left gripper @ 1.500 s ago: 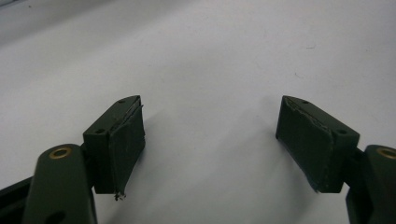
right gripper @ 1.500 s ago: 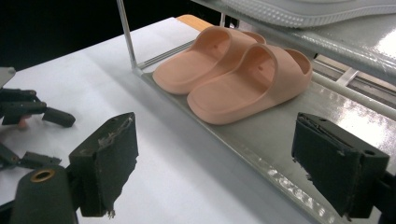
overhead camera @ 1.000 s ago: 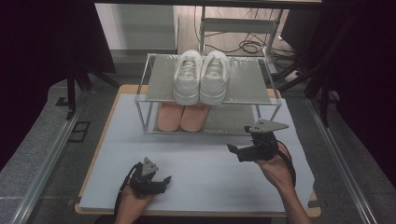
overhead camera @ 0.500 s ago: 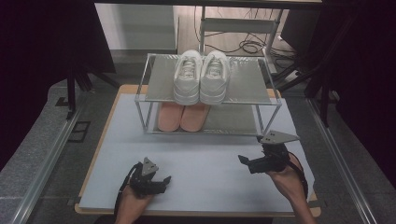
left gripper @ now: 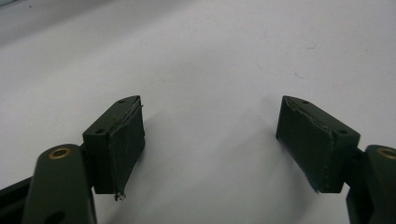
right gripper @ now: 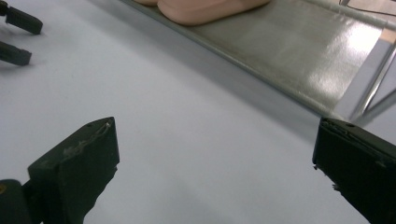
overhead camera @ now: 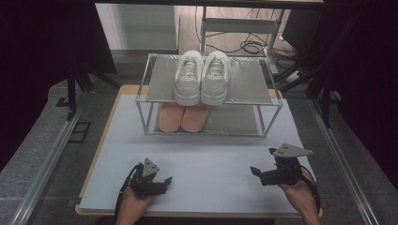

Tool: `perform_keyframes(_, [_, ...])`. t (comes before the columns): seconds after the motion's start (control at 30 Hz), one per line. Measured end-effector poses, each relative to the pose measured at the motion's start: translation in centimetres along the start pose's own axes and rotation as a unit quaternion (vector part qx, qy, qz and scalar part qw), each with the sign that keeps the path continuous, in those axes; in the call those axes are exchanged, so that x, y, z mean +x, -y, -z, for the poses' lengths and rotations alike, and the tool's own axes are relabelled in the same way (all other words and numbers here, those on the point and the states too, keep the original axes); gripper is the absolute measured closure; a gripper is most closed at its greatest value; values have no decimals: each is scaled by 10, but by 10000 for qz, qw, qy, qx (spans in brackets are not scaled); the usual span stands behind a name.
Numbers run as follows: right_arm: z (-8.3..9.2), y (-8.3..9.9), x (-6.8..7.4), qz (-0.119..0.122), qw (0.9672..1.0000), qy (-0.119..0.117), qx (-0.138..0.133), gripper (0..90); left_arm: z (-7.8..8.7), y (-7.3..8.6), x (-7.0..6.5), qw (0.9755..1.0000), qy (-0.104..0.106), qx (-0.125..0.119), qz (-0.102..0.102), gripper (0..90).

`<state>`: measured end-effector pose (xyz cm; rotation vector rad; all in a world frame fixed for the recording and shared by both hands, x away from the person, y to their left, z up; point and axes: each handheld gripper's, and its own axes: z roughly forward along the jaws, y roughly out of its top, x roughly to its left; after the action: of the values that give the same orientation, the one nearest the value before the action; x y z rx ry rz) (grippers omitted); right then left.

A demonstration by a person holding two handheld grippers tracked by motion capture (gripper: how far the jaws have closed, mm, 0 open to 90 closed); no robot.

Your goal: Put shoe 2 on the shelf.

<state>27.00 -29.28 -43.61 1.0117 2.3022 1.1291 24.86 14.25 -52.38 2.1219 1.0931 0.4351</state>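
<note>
A metal two-shelf rack (overhead camera: 248, 89) stands at the back of the white table mat (overhead camera: 211, 150). A pair of white sneakers (overhead camera: 202, 77) sits on its top shelf, and a pair of pink shoes (overhead camera: 183, 117) lies on the lower shelf (right gripper: 299, 51). My left gripper (overhead camera: 165, 183) rests low near the front left, open, with bare mat between its jaws (left gripper: 210, 121). My right gripper (overhead camera: 263, 161) hovers at the front right, in front of the rack. Its jaws have just been opening, and they now stand open and wide apart (right gripper: 215, 140) with nothing between them. The pink shoes (right gripper: 205, 9) lie ahead of it.
The left gripper's jaw tips (right gripper: 16, 35) appear at the far upper left of the right gripper view. A rack leg (right gripper: 369, 93) rises close on the right there. Dark floor, metal rails and cables surround the table.
My right gripper has dropped lower and pulled back from the rack toward the front right of the mat. The left gripper has stayed where it was.
</note>
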Motion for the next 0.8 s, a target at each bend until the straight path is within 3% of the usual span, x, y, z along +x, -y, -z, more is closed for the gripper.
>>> perform_keyframes(0.33, [-8,29,1,-137,9999,-11,84,5,0,0,0,10000,-2,-3,4,233])
perform_keyframes(0.8, [-34,67,4,-260,9990,5,359,13,0,0,0,10000,-7,-8,0,232])
